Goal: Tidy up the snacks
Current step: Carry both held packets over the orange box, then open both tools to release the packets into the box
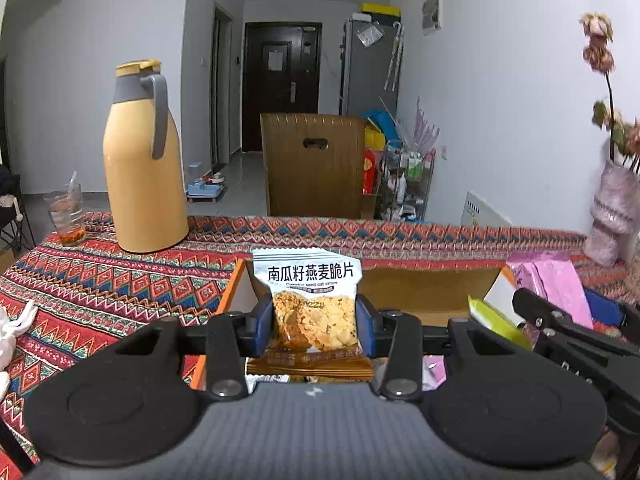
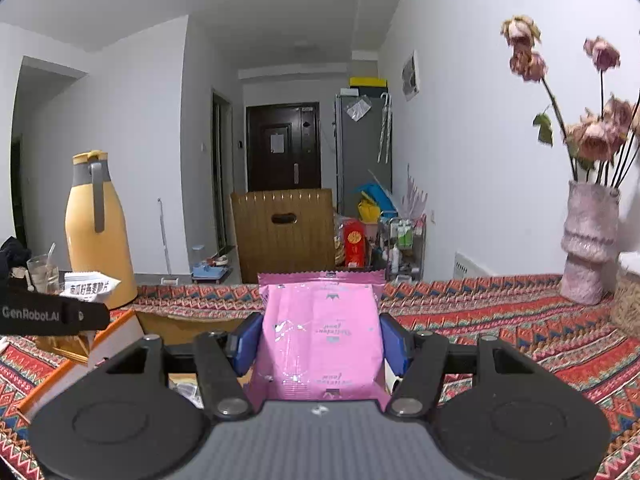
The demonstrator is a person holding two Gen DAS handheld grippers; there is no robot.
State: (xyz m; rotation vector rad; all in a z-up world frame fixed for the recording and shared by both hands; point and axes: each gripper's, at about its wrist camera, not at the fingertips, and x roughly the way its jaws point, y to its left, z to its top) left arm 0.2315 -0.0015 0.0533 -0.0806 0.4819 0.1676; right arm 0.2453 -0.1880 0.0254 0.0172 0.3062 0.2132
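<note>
Far off to the left of my left hand-held gripper (image 1: 315,322), a glass (image 1: 67,216) with a straw stands on the table (image 1: 120,284), which wears a red patterned cloth. Just right of the glass, and still left of and beyond my blue pads, a yellow thermos jug (image 1: 142,160) with a grey handle stands upright. My left hand-held gripper is partly closed, its pads pressing both sides of an oat crisp packet (image 1: 310,304), which it holds upright with the white printed top uppermost. Under and just beyond it lies an open cardboard box (image 1: 420,284) with an orange edge; I cannot tell whether the packet touches the box. To the right, inside the box, a yellow-green packet (image 1: 494,320) shows beside the dark frame of my other tool.

My right hand-held gripper (image 2: 320,344) is wider apart, its pads clamped on the sides of a pink packet (image 2: 322,332), held upright above the near right part of the box, with its print upside down. Well to the right of it and farther back, a pink vase (image 2: 586,244) of dried roses stands on the table near the wall. At the far right edge a woven basket (image 2: 628,308) sits just beside the vase.
</note>
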